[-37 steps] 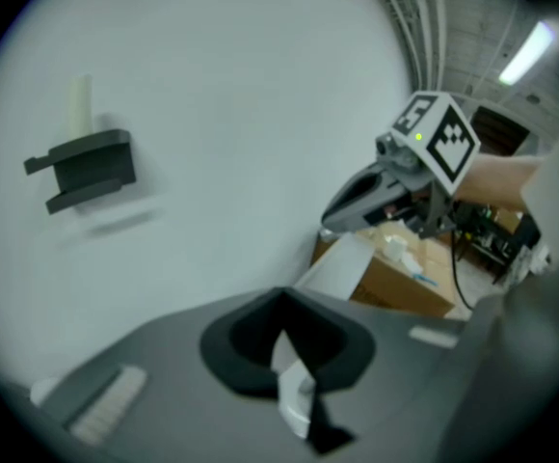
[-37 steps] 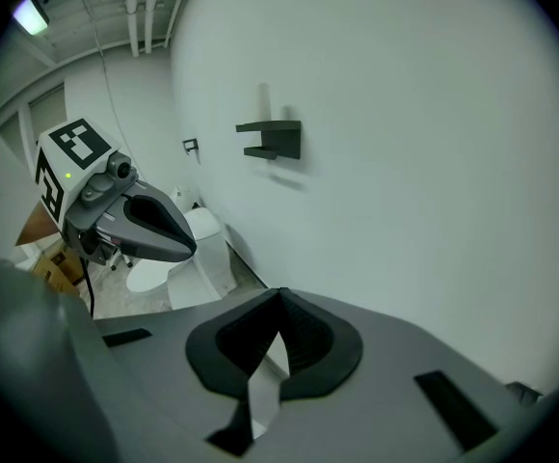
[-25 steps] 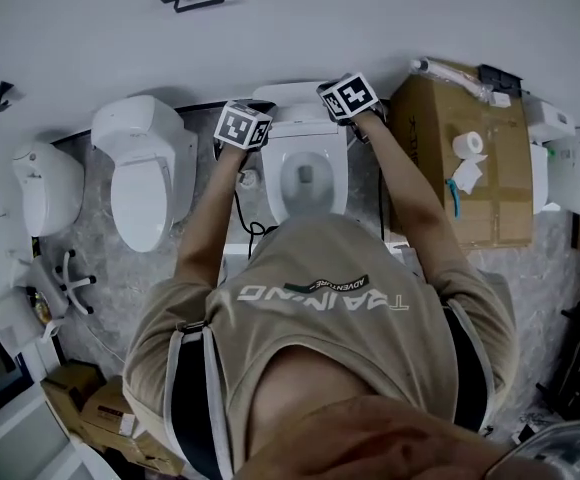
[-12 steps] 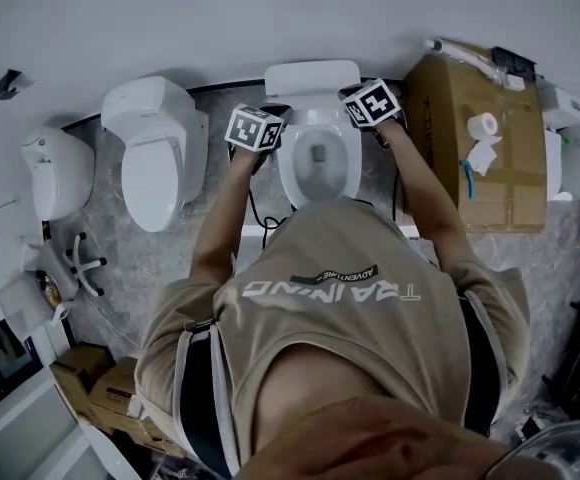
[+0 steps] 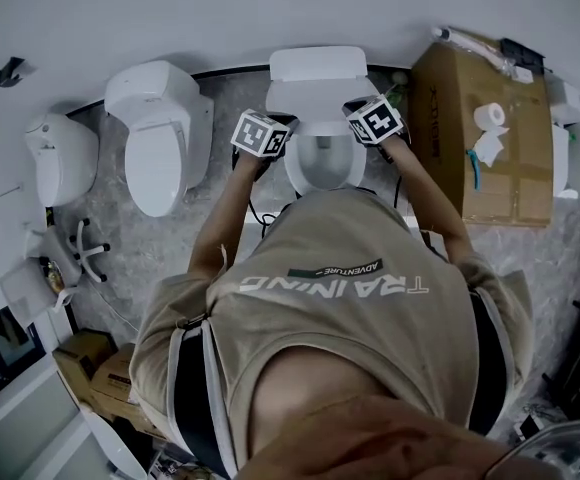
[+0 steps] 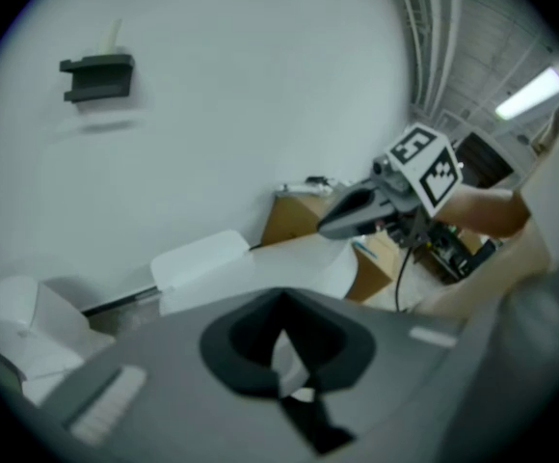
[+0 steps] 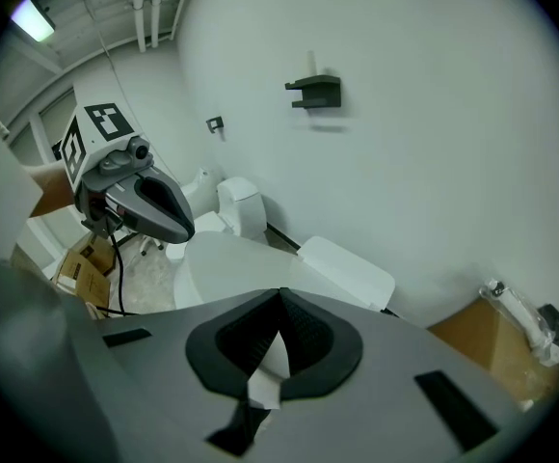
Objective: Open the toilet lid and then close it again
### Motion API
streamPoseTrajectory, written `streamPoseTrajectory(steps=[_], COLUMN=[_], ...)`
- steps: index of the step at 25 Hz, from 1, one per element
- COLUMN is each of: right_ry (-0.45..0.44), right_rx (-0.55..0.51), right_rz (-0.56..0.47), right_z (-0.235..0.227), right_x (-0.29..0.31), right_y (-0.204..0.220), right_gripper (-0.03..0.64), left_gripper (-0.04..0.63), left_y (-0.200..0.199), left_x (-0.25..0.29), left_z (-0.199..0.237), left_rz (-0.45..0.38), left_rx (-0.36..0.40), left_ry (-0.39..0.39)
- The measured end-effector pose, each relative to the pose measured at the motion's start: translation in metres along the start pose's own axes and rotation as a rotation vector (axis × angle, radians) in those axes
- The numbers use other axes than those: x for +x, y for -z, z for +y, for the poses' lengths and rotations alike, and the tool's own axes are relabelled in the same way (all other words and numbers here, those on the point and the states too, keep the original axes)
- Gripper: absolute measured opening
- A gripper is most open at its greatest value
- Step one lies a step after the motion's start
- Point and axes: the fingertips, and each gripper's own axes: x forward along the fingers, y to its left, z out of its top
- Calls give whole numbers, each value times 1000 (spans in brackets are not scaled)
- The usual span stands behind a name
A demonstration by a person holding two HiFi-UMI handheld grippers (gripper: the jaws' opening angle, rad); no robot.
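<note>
Both jaws closed, one gripper on each side of the lid.
My left gripper [image 6: 279, 300] and right gripper [image 7: 281, 295] each have their jaws pinched together at the tips. Only a thin white wedge shows between the pads, and I think that is the lid [image 7: 229, 266] seen beyond, not gripped. The lid lies low over the bowl, in front of the tank [image 5: 315, 66], with a gripper at each flank. A second toilet [image 5: 158, 158] stands to the left and a box [image 5: 480, 138] to the right.

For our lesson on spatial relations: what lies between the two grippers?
The toilet lid, seen in both gripper views, spans from left gripper to right gripper.
</note>
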Motion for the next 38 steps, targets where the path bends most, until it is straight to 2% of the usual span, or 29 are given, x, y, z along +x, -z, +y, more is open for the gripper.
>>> streamPoseTrajectory(steps=[9,13,18,24,27,30,34,38], right_ry=[-90,-134,-181,-176,-188,-187,-170,-160], right_rx=[25,99,255,298,337,359,356,355], right_rz=[143,184,197,240,265,296,362,414], right_z=[39,54,62,75,79,80,88,95], right_x=[25,38,49,60,66,73,84,93], right_y=[71,105,132,161,174,186,210,229], right_gripper=[11,11,11,11,11,11,11,11], left_gripper=[5,3,3,3,3,3,3,3], left_y=[70,106,133,143,160,176,199,218], left_x=[19,31,41,53,73,98,116,126], left_z=[-31,-44,-51,-51,-49,-49,-47,-51], left_rz=[109,176,240,253,302,342,386,433], left_rx=[-121,-165,-219,-279,-289,-348,-394,-432], left_ry=[111,136,118,77,57,49,15,14])
